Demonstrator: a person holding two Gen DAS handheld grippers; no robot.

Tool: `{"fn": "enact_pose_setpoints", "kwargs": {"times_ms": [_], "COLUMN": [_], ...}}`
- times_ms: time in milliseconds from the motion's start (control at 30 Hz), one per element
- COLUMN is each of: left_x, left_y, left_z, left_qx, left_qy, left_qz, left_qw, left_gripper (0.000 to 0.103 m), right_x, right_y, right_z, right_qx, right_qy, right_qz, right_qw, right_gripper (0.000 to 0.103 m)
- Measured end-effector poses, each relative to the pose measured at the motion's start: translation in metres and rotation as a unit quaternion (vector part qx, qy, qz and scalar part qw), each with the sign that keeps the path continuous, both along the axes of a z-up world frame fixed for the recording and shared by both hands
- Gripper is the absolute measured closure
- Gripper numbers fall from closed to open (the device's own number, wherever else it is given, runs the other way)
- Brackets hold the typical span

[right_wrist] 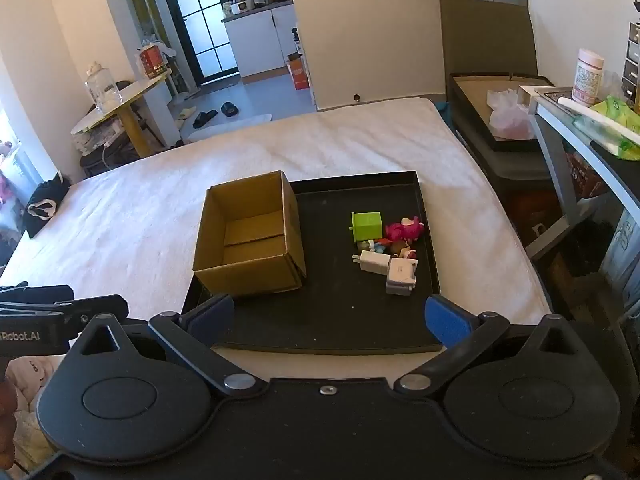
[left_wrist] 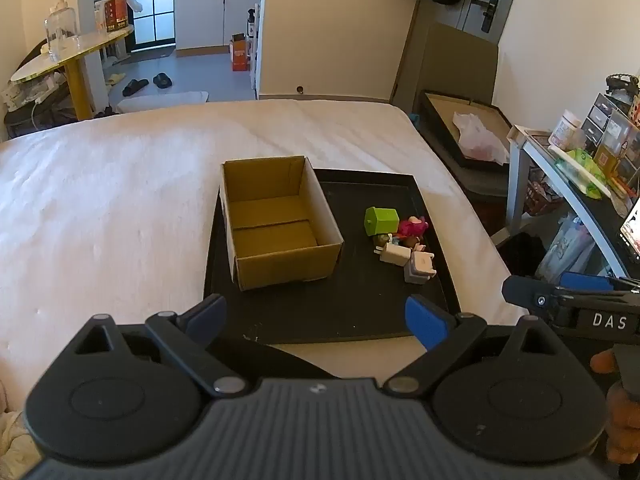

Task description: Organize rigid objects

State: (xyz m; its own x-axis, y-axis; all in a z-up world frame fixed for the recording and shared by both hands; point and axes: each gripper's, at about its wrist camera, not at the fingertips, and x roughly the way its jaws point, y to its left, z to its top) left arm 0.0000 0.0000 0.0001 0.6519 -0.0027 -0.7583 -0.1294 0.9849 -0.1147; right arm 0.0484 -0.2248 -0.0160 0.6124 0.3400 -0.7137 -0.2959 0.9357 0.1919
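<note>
A black tray lies on a white bed. On its left half stands an open, empty cardboard box. To the right lies a small heap: a green cube, a pink plush figure, a white charger plug and a grey-white adapter. My left gripper hovers open over the tray's near edge, nothing between its fingers. My right gripper is open too, short of the tray.
The white bed stretches far to the left and behind. A cluttered shelf and a dark bin stand to the right. A round side table with a jar is at the back left.
</note>
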Motion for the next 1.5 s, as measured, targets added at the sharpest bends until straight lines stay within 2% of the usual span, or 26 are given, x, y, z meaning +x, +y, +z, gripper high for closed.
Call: {"fn": "enact_pose_setpoints", "kwargs": {"times_ms": [1500], "left_x": [-0.0057], "left_y": [0.0019], "left_z": [0.0033], "left_qx": [-0.004], "left_qy": [-0.002], "left_qz": [0.008], "left_qw": [1.0], "left_gripper": [0.007], "right_x": [-0.0021], "right_y": [-0.0006], "right_z": [0.0025], "right_qx": [0.001], "right_qy": [-0.007], "right_qz": [-0.001], "right_qw": [1.0], "right_gripper": [0.0]}}
